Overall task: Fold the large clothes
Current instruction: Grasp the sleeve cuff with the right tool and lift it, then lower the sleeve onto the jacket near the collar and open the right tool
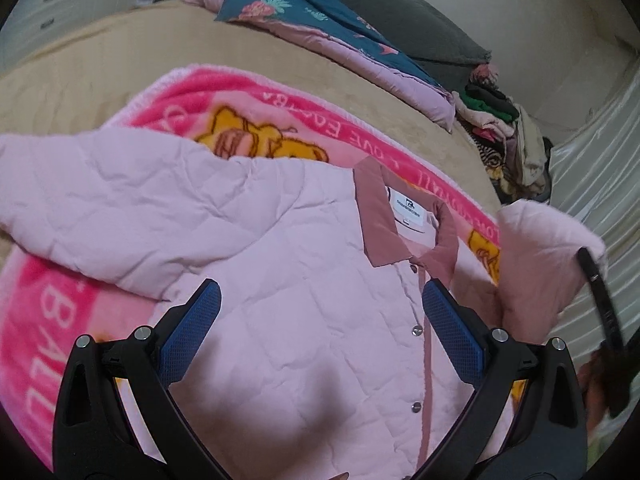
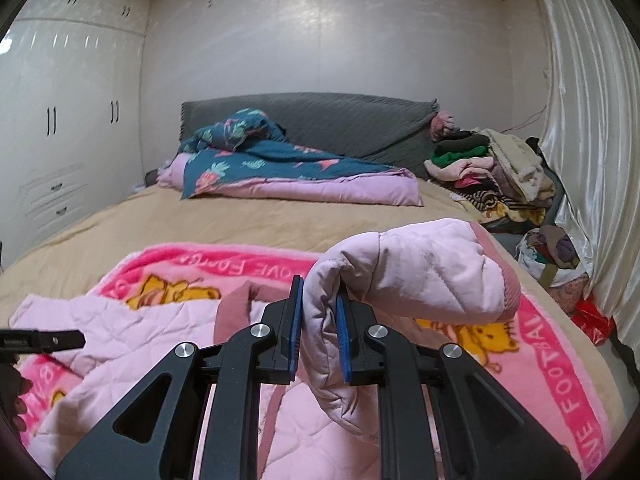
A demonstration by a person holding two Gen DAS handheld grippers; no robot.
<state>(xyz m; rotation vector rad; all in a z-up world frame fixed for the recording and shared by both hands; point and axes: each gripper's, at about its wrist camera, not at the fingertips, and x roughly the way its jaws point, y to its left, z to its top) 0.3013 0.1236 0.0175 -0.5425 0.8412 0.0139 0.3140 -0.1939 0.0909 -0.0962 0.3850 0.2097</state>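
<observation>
A pale pink quilted jacket (image 1: pixel 280 264) with a darker pink collar (image 1: pixel 380 216) lies front up on a pink cartoon blanket (image 1: pixel 248 100) on the bed. My left gripper (image 1: pixel 320 300) hovers open over the jacket's chest, beside the snap placket, with nothing between its blue pads. My right gripper (image 2: pixel 318 300) is shut on the jacket's sleeve (image 2: pixel 420 268), which is lifted off the blanket and bent over the fingers, cuff to the right. That raised sleeve (image 1: pixel 540 248) shows at the right of the left wrist view. The other sleeve (image 1: pixel 100 184) lies spread to the left.
The tan bedsheet (image 2: pixel 240 216) stretches beyond the blanket. A blue floral quilt (image 2: pixel 280 160) and grey headboard (image 2: pixel 340 120) are at the far end. A pile of folded clothes (image 2: pixel 488 168) sits far right, by a curtain (image 2: pixel 592 140). White wardrobes (image 2: pixel 60 120) stand left.
</observation>
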